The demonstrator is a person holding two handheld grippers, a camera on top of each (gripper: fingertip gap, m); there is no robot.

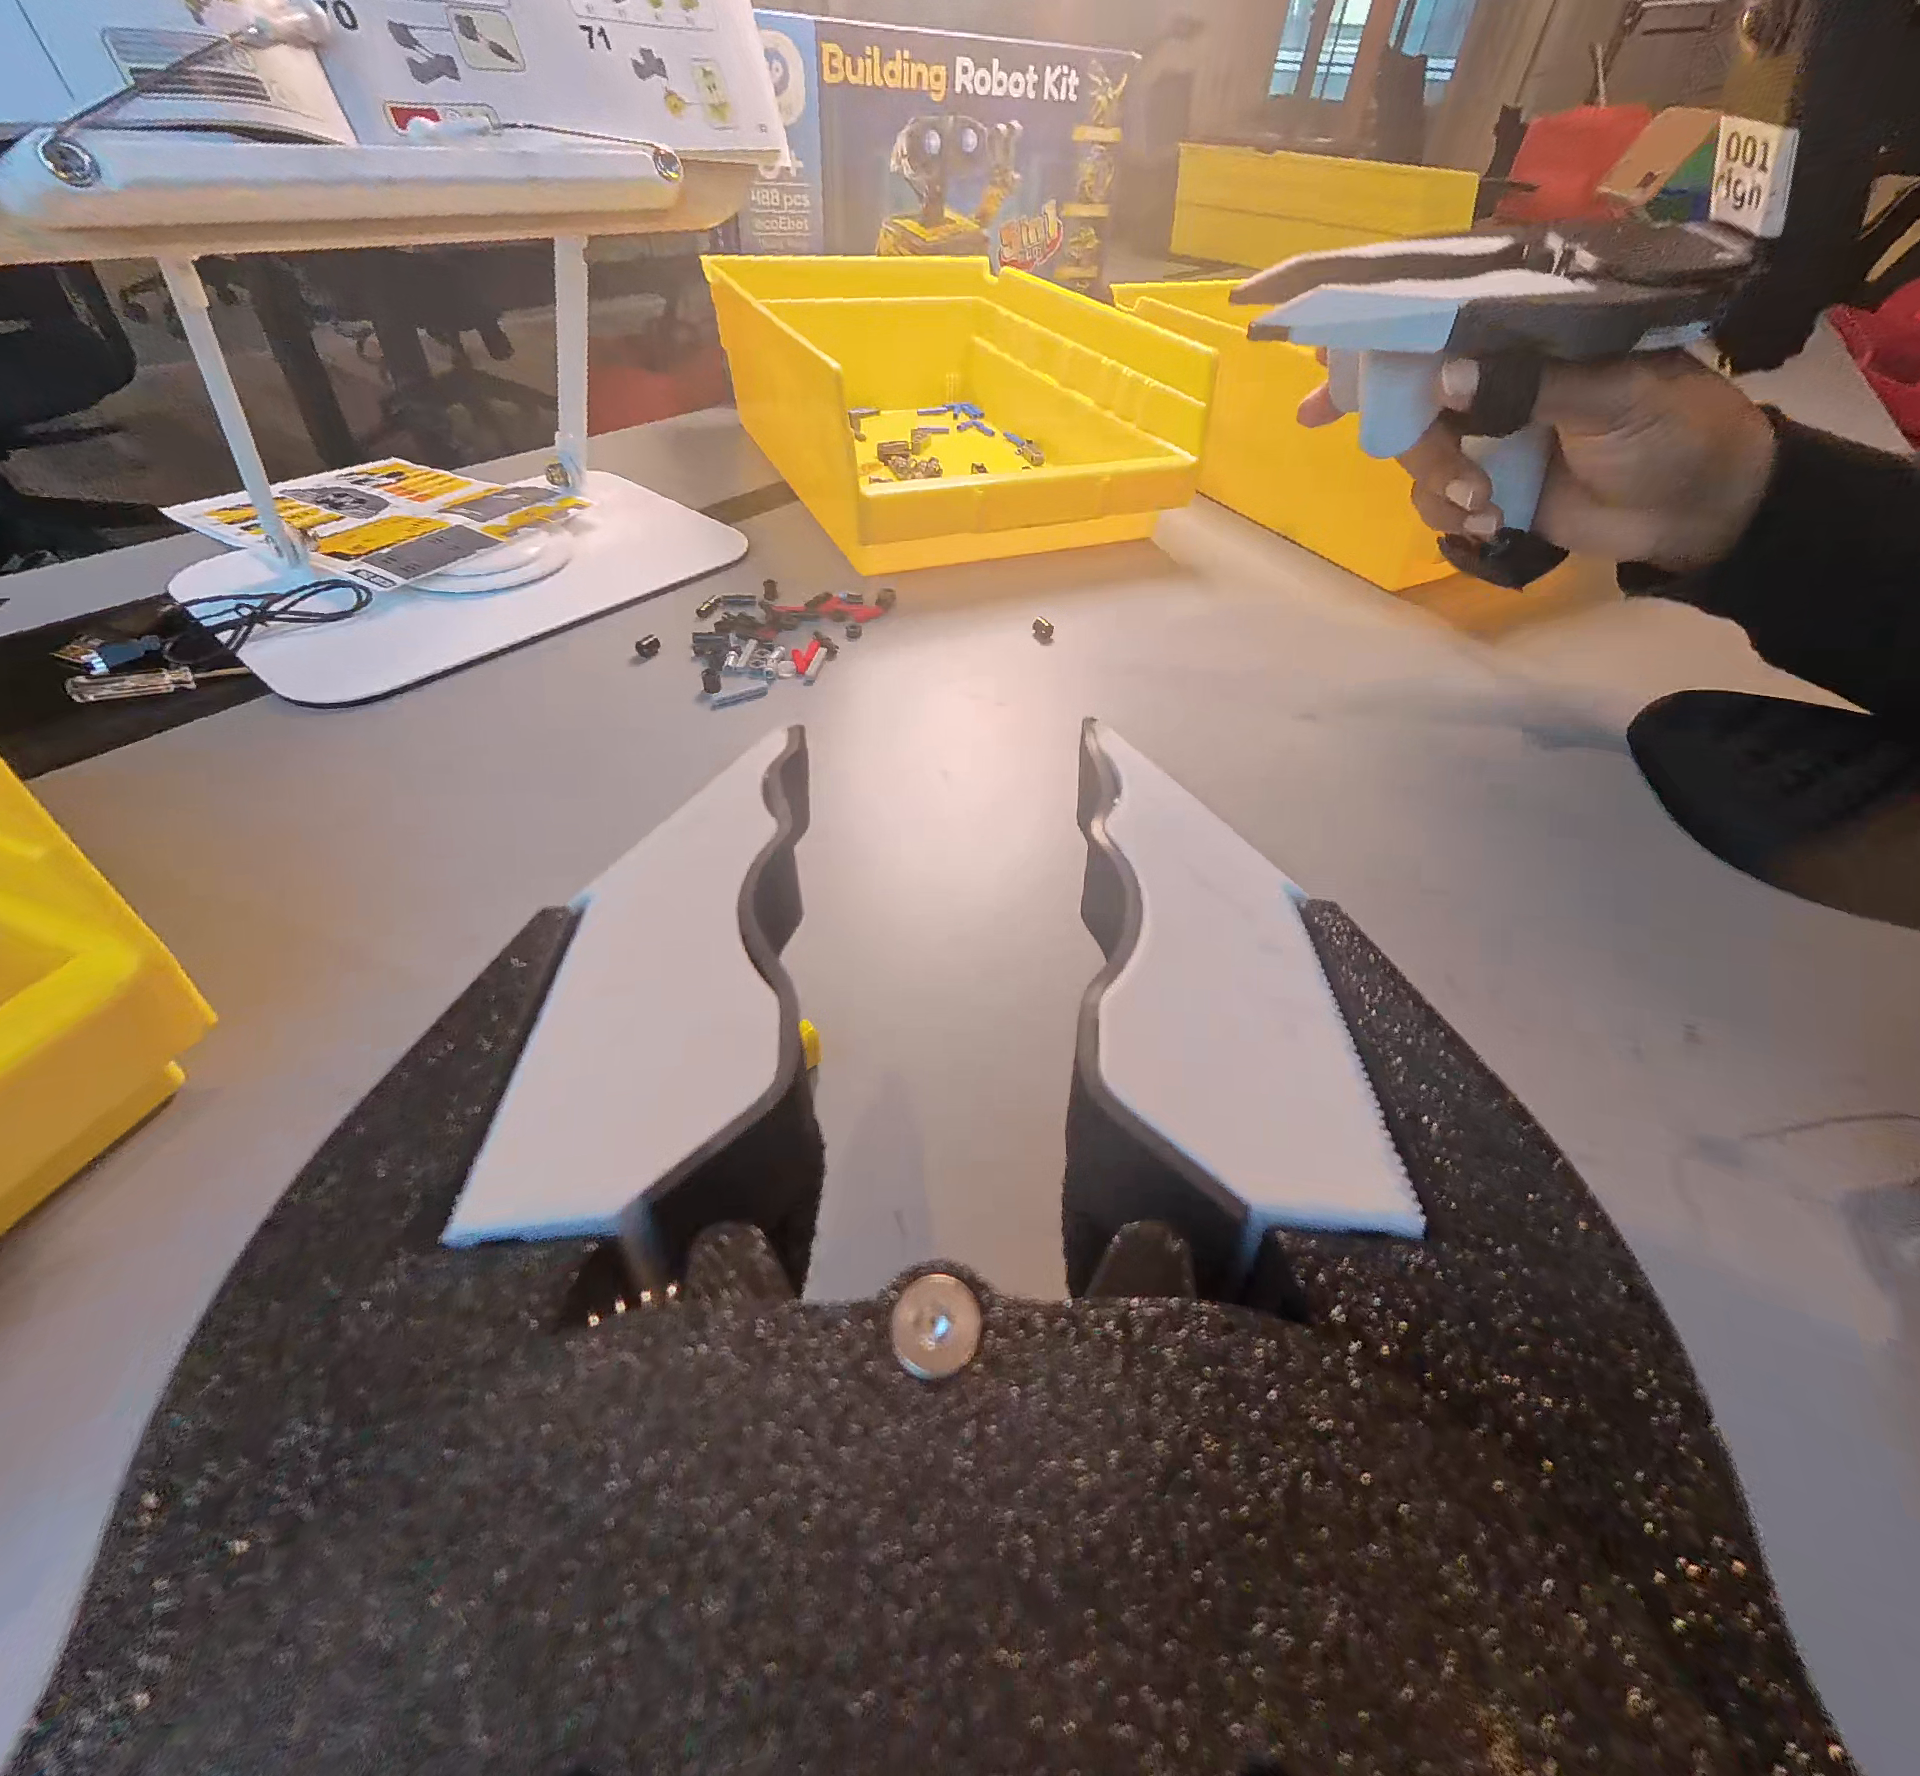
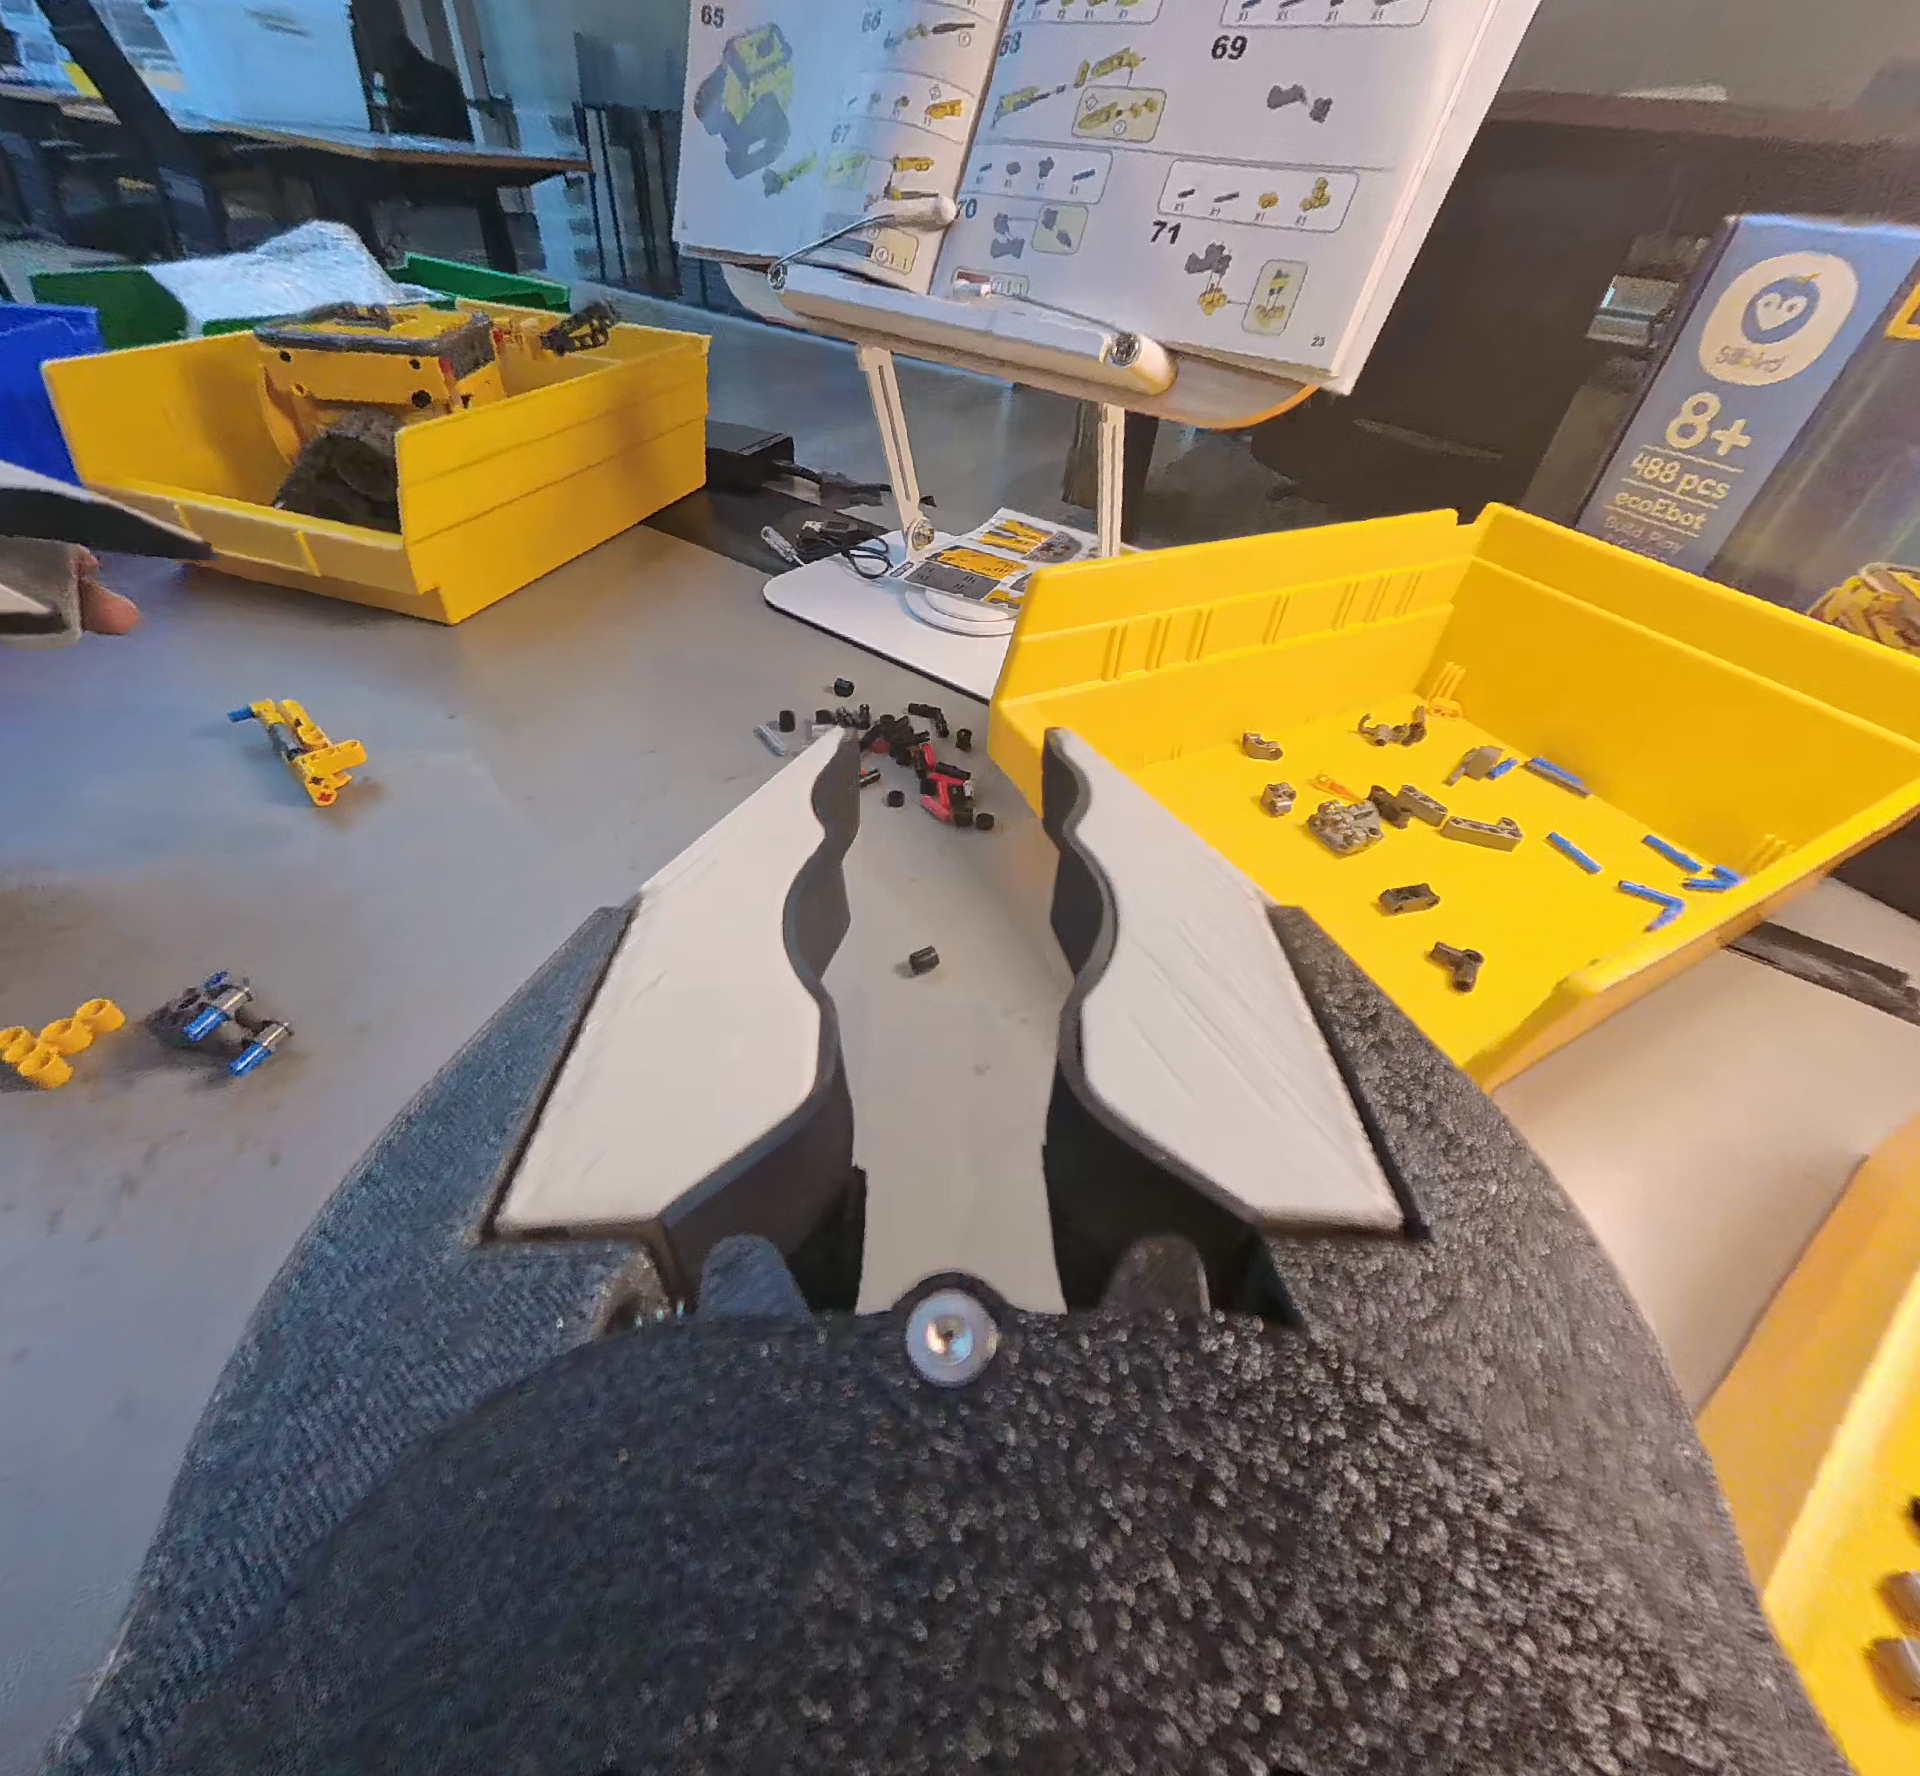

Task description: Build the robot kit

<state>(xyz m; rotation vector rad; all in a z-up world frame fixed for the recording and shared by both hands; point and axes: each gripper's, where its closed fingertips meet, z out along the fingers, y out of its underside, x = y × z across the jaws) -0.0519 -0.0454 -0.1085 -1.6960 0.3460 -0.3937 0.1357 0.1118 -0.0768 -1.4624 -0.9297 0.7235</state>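
Grippers both empty with jaws apart: left gripper (image 1: 940, 750) hovers over table (image 1: 1299, 895) short of loose pins (image 1: 774, 635), right gripper (image 2: 951, 760) nearest black pin (image 2: 923, 959) beside bin (image 2: 1558, 895).

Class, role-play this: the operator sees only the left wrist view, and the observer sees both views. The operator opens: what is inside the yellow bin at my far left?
Observer: A partly built yellow model lies in that yellow bin.
Operator: Is anything on the table out of my sight?
Observer: A small yellow assembly lies alone on the grey table.
Operator: Anything else?
Observer: A grey-and-blue assembly lies beside some yellow connectors.
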